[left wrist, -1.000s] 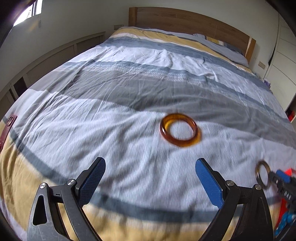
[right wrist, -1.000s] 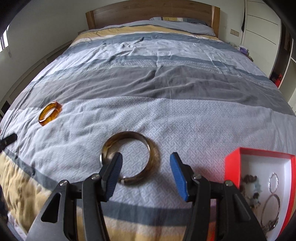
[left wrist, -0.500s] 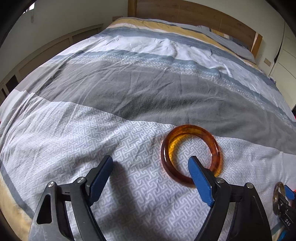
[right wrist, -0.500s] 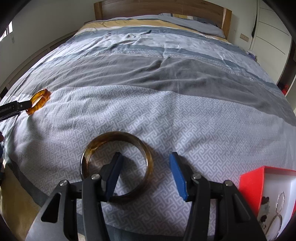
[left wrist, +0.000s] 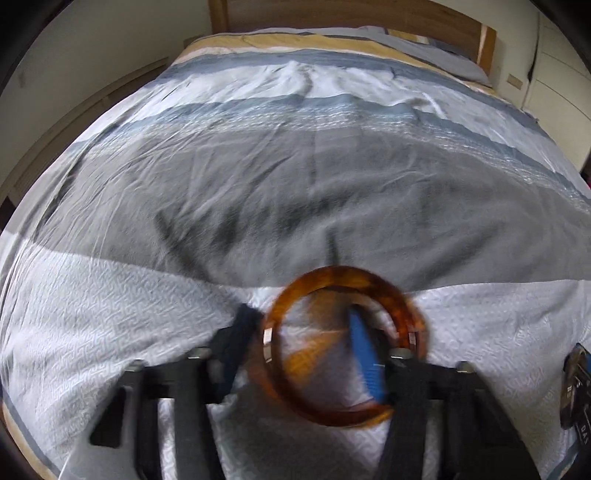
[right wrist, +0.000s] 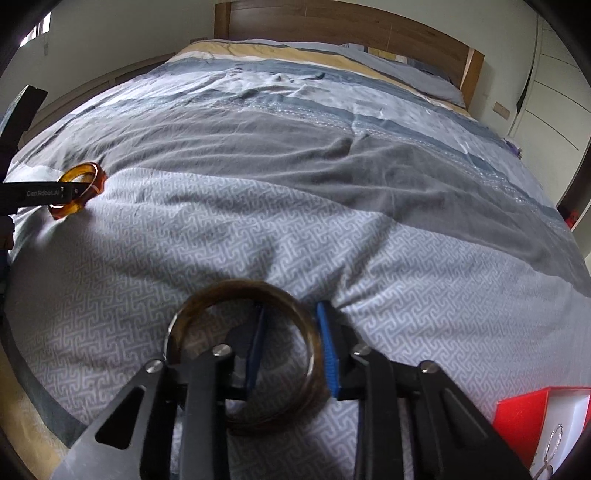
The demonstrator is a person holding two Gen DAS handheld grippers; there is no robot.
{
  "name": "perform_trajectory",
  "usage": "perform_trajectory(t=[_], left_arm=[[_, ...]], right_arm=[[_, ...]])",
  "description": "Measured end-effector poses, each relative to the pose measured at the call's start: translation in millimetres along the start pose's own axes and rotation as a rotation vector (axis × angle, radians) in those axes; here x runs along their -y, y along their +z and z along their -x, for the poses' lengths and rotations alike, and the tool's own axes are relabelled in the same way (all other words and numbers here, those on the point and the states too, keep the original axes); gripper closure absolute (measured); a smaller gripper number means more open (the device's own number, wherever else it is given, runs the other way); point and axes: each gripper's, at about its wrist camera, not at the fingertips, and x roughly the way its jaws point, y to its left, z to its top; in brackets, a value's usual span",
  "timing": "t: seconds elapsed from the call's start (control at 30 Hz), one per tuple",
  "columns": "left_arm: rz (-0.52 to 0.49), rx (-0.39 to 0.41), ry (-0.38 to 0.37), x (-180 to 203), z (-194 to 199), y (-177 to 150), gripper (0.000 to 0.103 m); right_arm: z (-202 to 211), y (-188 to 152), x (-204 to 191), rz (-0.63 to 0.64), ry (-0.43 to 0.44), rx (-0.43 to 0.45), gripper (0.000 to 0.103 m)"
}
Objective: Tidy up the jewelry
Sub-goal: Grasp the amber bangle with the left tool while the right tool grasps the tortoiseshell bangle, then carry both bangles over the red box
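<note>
A translucent amber bangle (left wrist: 343,280) lies on the bedspread, blurred in the left wrist view. My left gripper (left wrist: 301,321) straddles its left rim, one finger outside and the blue pad (left wrist: 364,354) inside the ring. Its jaws are closing, and a gap still shows beside the rim. The amber bangle (right wrist: 79,188) also shows at the far left of the right wrist view. A dark brown bangle (right wrist: 207,295) lies under my right gripper (right wrist: 292,308). The bangle's right rim sits between the closing jaws, against the outer pad and apart from the inner one.
A red box (right wrist: 524,406) with a white inside and thin jewelry in it sits at the lower right. The striped grey, white and yellow bedspread (right wrist: 332,166) runs back to a wooden headboard (right wrist: 332,26). White cupboards stand to the right.
Both grippers have dropped closer to the bed and narrowed their jaws. The left one moved forward until it straddled the amber bangle's rim; the right one narrowed around the dark bangle's right rim.
</note>
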Motion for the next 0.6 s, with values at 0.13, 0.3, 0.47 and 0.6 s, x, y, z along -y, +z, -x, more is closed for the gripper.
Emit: perform_trajectory(t=[0.13, 0.3, 0.47, 0.6], left_arm=[[-0.018, 0.028, -0.005, 9.4, 10.3, -4.6, 0.091], [-0.012, 0.068, -0.021, 13.9, 36.8, -16.4, 0.093], [-0.033, 0.100, -0.010, 19.4, 73.5, -30.3, 0.093], [-0.054, 0.121, -0.006, 21.8, 109.4, -40.1, 0.093]], right_arm=[[8.2, 0.6, -1.6, -0.001, 0.020, 0.021, 0.095], [30.7, -4.3, 4.0, -0.056, 0.066, 0.050, 0.096], [67.6, -11.3, 2.9, -0.077, 0.086, 0.084, 0.096], [109.1, -16.4, 7.6, -0.101, 0.083, 0.123, 0.096]])
